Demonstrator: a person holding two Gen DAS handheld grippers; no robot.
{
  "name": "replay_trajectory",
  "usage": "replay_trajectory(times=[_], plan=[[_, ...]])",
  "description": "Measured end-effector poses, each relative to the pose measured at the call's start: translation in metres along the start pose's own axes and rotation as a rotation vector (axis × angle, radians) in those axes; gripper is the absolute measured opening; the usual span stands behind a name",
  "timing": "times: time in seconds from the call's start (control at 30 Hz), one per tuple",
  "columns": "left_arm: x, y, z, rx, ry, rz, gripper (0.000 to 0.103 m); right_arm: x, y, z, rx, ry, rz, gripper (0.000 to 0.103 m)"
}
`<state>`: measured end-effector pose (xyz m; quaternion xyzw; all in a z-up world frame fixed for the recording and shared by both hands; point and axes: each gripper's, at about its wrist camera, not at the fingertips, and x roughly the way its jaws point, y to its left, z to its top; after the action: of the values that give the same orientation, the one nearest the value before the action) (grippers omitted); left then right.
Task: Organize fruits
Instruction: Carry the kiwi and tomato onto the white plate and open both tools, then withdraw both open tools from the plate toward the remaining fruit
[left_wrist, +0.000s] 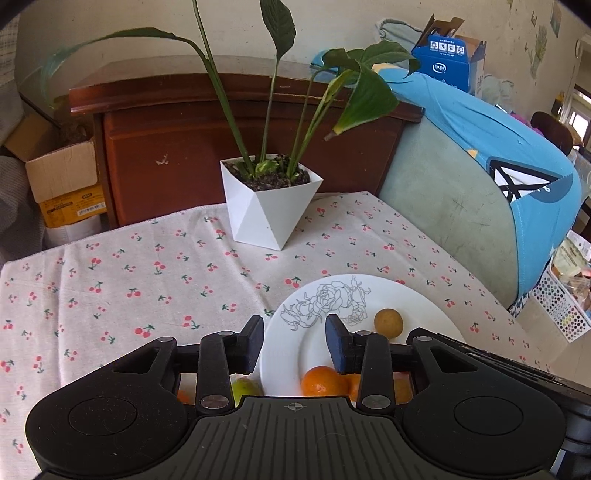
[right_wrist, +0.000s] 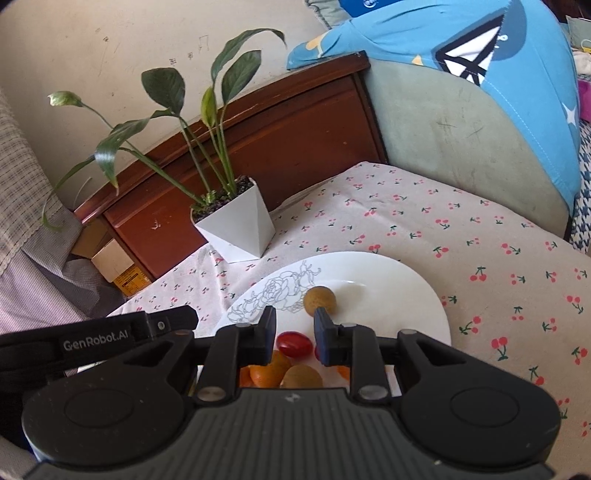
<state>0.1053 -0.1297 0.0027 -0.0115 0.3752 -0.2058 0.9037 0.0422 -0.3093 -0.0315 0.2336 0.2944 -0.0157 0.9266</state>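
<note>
A white plate (left_wrist: 369, 291) with a rose drawing lies on the cherry-print cloth. On it rest a brown longan (left_wrist: 388, 323) and a small orange (left_wrist: 322, 380). A green fruit (left_wrist: 245, 389) shows by the plate's left rim. My left gripper (left_wrist: 295, 343) hovers over the plate, open and with nothing between its pads. In the right wrist view the same plate (right_wrist: 388, 280) carries the longan (right_wrist: 319, 301), oranges (right_wrist: 267, 371) and a second brown fruit (right_wrist: 303, 376). A red cherry tomato (right_wrist: 294, 344) rests on that pile inside the narrow gap of my right gripper (right_wrist: 295, 338), whose pads barely clear it.
A white faceted pot (left_wrist: 269, 206) with a leafy plant stands behind the plate. A brown wooden cabinet (left_wrist: 240, 140) lies beyond the table, a green chair back (left_wrist: 443, 206) with a blue shirt to the right, cardboard boxes (left_wrist: 62, 173) to the left. The left gripper's black body (right_wrist: 96, 339) crosses the right view.
</note>
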Motion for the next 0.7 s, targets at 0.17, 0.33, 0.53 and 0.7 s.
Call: replay_trajectory(times=[0.17,0.33,0.53,0.7], plan=[[-0.016,0.019,0.012,-0.014,-0.001,0.006,0.035,0.001,0.017,-0.005,-0.054,0.021,0.074,0.024],[-0.031,0.039,0.017,-0.038,-0.028,0.036,0.036,0.003,0.035,-0.013,-0.135,0.048,0.138,0.025],[-0.036,0.062,0.014,-0.104,-0.024,0.055,0.036,0.008,0.055,-0.025,-0.217,0.087,0.201,0.025],[-0.036,0.078,0.01,-0.142,-0.016,0.083,0.036,0.016,0.071,-0.036,-0.271,0.123,0.237,0.025]])
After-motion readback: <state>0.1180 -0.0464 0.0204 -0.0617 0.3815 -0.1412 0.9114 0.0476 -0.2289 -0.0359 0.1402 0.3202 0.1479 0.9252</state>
